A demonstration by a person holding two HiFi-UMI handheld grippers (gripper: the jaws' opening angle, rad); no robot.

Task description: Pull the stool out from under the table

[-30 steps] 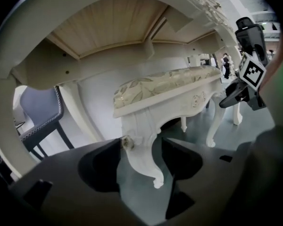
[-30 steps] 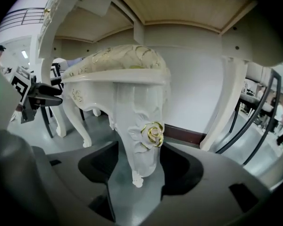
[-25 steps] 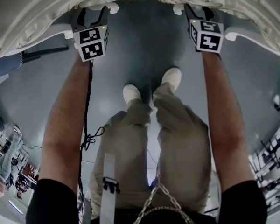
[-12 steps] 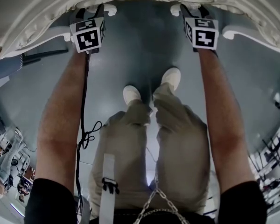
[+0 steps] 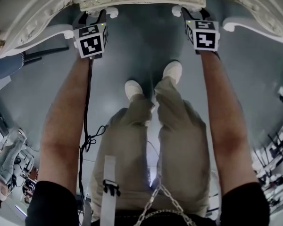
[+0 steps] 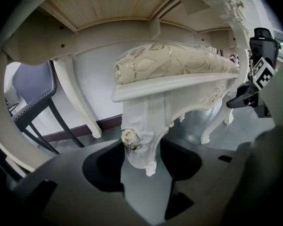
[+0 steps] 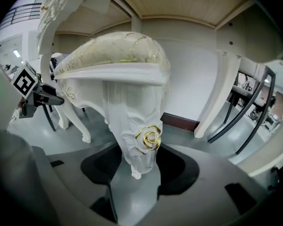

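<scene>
The white carved stool (image 5: 141, 3) with a cream cushion (image 6: 174, 60) stands under the ornate white table (image 5: 23, 29); its front rail shows at the table's edge. My left gripper (image 5: 95, 17) holds the stool's left front leg (image 6: 141, 126). Its jaws have just been closing, and the leg fills the gap of that gripper (image 6: 141, 168). My right gripper (image 5: 194, 14) grips the right front leg (image 7: 137, 126) just below its gold rose; that gripper (image 7: 134, 175) has the leg tight between its jaws. Each gripper view shows the other gripper at the far leg.
The person's shoes (image 5: 133, 89) stand on the grey floor just behind the stool. A cable (image 5: 87, 126) hangs from the left gripper. A grey chair (image 6: 33, 86) and table legs (image 6: 80, 98) stand to the left, dark chair legs (image 7: 245, 107) to the right.
More of the stool's front rail now shows below the table's edge in the head view. Both grippers have shifted a little with the legs they hold.
</scene>
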